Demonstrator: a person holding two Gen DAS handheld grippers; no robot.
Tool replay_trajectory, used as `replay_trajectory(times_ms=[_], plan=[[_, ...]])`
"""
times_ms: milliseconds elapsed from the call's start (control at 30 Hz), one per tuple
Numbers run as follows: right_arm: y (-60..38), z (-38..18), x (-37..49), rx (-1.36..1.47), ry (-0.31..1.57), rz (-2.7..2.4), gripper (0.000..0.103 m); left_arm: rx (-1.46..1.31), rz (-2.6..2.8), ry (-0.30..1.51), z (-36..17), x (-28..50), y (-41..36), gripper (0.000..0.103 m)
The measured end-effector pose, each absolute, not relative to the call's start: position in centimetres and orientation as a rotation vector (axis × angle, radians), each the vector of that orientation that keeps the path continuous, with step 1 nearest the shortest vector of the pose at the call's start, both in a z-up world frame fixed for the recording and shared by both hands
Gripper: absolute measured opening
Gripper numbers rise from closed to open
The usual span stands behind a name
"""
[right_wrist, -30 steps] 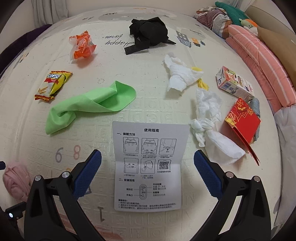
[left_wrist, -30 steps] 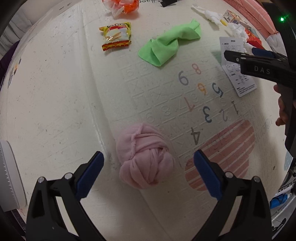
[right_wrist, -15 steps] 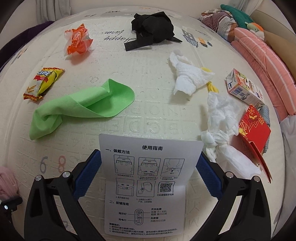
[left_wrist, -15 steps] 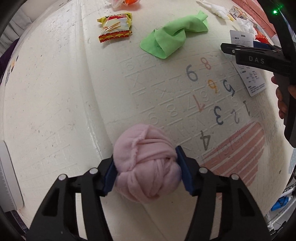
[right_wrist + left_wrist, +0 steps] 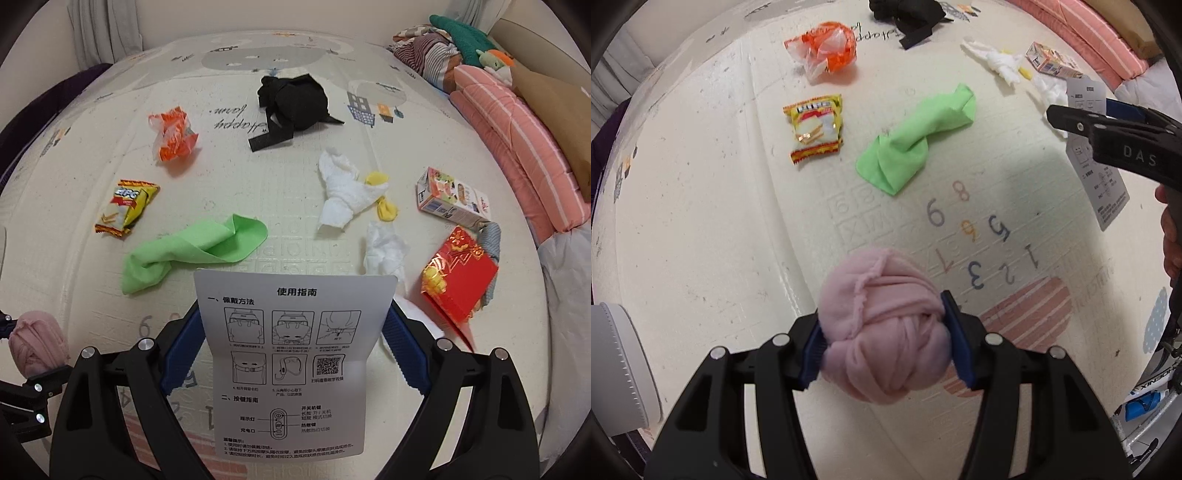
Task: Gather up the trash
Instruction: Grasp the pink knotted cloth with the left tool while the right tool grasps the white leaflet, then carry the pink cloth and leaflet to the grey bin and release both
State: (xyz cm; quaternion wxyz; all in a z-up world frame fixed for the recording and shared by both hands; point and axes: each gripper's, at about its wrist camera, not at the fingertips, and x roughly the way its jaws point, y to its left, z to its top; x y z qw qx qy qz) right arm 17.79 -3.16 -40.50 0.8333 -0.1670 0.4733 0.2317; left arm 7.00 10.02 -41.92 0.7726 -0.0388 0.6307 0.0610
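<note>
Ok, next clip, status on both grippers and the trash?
Left gripper shut on pink cloth ball. Right gripper shut on instruction sheet. Green cloth, snack packet, tissues left on mat.

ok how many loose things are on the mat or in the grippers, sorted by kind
Cloth bundles: 3, pink bundle, green cloth, black bundle
Wrappers and bags: 2, orange bag, yellow snack packet
White tissues: 2
Paper and card: 3, instruction sheet, small carton, red envelope
Total: 10
</note>
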Motion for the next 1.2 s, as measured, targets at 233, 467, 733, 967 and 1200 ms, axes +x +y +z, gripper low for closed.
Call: replay_trajectory(times_ms=[233, 467, 733, 967, 1200], plan=[[-5.1, -30.3, 16.5, -0.335, 0.957, 0.506, 0.086, -0.052, 0.151, 1.276, -32.5, 7.9, 8.4, 0.056], [-7.7, -19.4, 14.6, -0.301, 0.891, 0.519, 0.086, -0.046, 0.157, 1.2, -22.8, 7.1, 7.0, 0.056], [-7.3, -11.1, 10.9, -0.344, 0.817, 0.616, 0.086, -0.056, 0.208, 1.1, -14.9, 3.3, 6.5, 0.057], [-1.0, -7.5, 5.3, -0.384, 0.747, 0.709, 0.086, -0.085, 0.305, 1.025, -10.8, -2.9, 12.2, 0.057], [10.2, -5.1, -3.1, -0.393, 0.69, 0.751, 0.086, -0.088, 0.393, 1.0, -8.4, -11.8, 23.7, 0.057]])
